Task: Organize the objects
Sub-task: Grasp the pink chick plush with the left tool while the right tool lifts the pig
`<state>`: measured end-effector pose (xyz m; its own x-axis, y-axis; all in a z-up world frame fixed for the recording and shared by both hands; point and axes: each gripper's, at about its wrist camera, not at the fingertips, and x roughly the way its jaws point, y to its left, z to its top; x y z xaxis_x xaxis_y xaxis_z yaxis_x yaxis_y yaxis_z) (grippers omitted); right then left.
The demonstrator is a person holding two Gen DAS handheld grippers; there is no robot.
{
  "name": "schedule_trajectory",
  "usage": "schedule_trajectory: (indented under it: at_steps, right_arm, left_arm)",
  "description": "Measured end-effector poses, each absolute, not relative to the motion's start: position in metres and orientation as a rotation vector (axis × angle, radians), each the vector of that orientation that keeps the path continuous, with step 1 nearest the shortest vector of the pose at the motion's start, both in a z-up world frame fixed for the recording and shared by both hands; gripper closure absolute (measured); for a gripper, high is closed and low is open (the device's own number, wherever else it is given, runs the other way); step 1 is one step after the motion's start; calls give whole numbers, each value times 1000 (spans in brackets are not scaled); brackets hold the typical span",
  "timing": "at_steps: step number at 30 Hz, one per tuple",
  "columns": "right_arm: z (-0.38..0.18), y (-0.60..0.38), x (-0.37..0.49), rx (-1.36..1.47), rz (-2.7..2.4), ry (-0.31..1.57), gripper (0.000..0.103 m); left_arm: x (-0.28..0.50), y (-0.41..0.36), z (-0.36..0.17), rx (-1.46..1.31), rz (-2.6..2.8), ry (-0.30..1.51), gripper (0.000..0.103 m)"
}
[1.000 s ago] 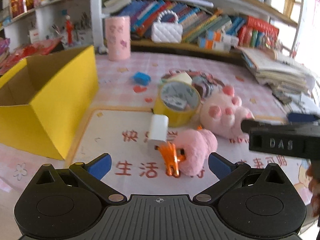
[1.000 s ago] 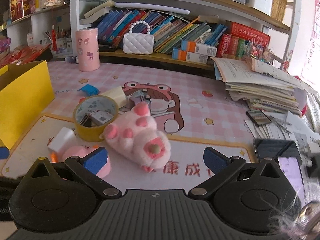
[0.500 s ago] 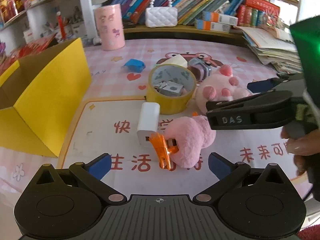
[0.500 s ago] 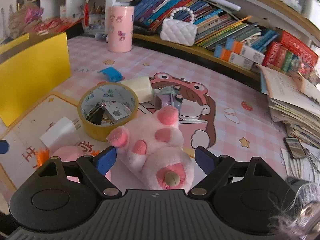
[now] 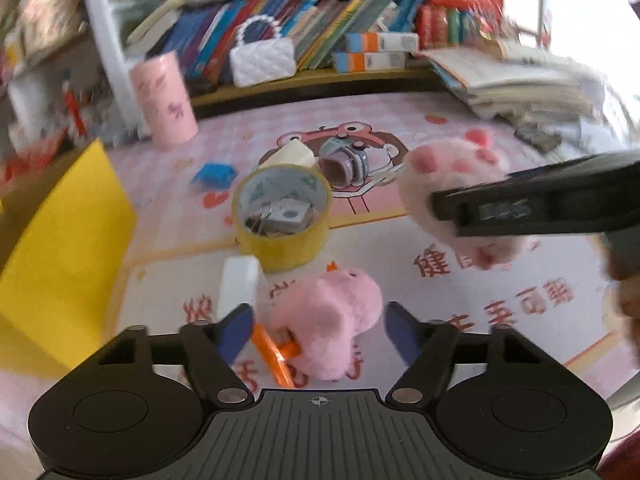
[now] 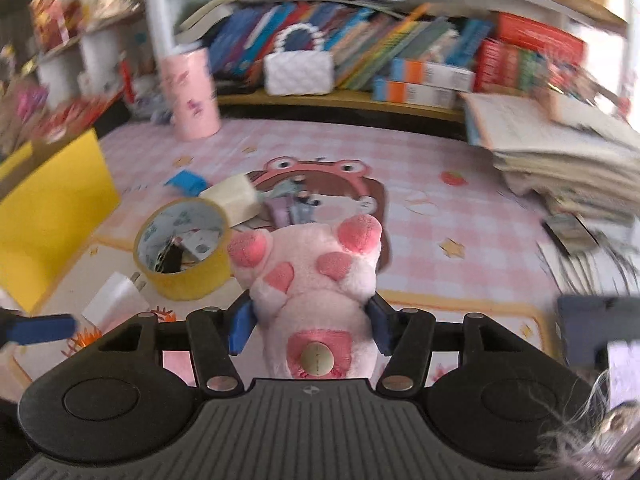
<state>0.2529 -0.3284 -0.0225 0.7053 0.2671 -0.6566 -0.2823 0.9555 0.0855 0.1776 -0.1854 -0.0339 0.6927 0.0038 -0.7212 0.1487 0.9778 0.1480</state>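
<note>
pink plush paw (image 6: 316,280) pinched in right tongs (image 6: 310,330); left tongs (image 5: 320,330) closing around pink toy (image 5: 332,312), gaps beside it

Before you, a pink checked surface (image 6: 420,168) printed with a cartoon figure carries a yellow box (image 5: 68,248) at its left edge, a yellow tape roll (image 5: 282,216), a white charger (image 5: 238,284), a blue scrap (image 5: 214,174), a pink cylinder (image 5: 164,100) and, at right, stacked papers (image 6: 560,160).
</note>
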Motion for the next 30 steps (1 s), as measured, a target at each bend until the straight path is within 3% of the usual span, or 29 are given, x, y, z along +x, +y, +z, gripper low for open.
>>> schedule_trajectory:
  at_steps: [8, 16, 19, 21, 30]
  right_arm:
    - [-21, -352, 231, 30, 274, 748, 48]
    - [-19, -362, 225, 34, 253, 735, 47]
    - [-19, -366, 224, 43, 247, 735, 47]
    - [-19, -367, 222, 43, 245, 735, 47]
    - [-16, -377, 216, 38, 230, 715, 47]
  left_arm:
    - [197, -204, -47, 382, -32, 773, 39]
    - [191, -222, -37, 341, -160, 785, 37]
    - [191, -223, -38, 358, -131, 788, 36]
    - [192, -221, -36, 355, -98, 771, 24]
    - [208, -219, -38, 304, -129, 777, 24]
